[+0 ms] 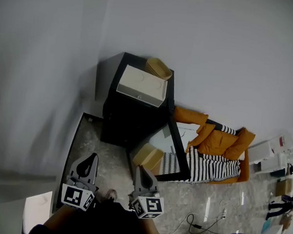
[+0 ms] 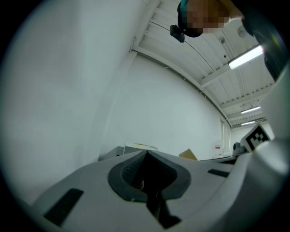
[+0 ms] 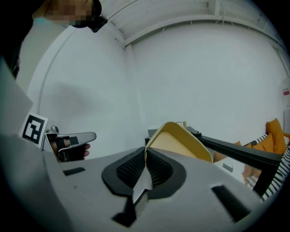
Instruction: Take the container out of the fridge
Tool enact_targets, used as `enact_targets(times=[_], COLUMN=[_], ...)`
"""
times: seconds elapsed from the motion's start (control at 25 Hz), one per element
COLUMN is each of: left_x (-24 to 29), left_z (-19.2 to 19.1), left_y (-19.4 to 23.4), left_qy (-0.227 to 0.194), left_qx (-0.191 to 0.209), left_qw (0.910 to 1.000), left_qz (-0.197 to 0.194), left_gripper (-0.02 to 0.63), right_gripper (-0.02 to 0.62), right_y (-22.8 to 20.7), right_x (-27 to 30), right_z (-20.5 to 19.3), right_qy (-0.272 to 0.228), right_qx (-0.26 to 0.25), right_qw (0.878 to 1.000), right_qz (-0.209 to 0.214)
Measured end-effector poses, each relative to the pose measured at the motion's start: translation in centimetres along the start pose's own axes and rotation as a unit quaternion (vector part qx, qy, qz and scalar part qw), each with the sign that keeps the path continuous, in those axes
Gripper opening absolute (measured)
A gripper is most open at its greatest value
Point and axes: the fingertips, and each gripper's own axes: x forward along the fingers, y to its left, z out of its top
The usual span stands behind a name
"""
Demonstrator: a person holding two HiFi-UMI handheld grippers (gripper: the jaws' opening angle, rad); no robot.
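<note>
Two claws are held low at the near edge of the head view, above a grey marbled floor (image 1: 190,198). The left claw (image 1: 88,161) is pressed together with nothing between its jaws, as its own view confirms (image 2: 146,154), and it is pointed at a bare white wall (image 2: 68,90).

The right claw (image 1: 140,170) is closed on the rim of a tan container (image 1: 148,157). In the right gripper view the yellow-tan container (image 3: 179,142) is seen rising straight from the meeting jaw tips (image 3: 145,152). The container is placed in front of the black fridge (image 1: 131,113), in the angle between the fridge body and its open door (image 1: 177,146), which is swung out to the right. Whether the container is resting on anything cannot be told.

On top of the fridge, a white box (image 1: 141,86) is set, with a tan basket (image 1: 158,68) just beyond it. To the right of the door, an orange sofa (image 1: 218,140) with a black-and-white striped blanket (image 1: 208,167) is seen.
</note>
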Motion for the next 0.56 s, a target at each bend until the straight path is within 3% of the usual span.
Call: enact_targets(times=[0.56], left_x=[0.74], left_z=[0.17], left_y=[-0.25], left_qy=[-0.002], left_qx=[0.003], left_qw=[1.0], left_qz=[-0.002], left_gripper=[0.002], right_gripper=[0.008], right_y=[-0.34], right_x=[0.15], right_z=[0.05], right_qy=[0.002], right_qx=[-0.006], right_qw=[1.0], right_qz=[0.003])
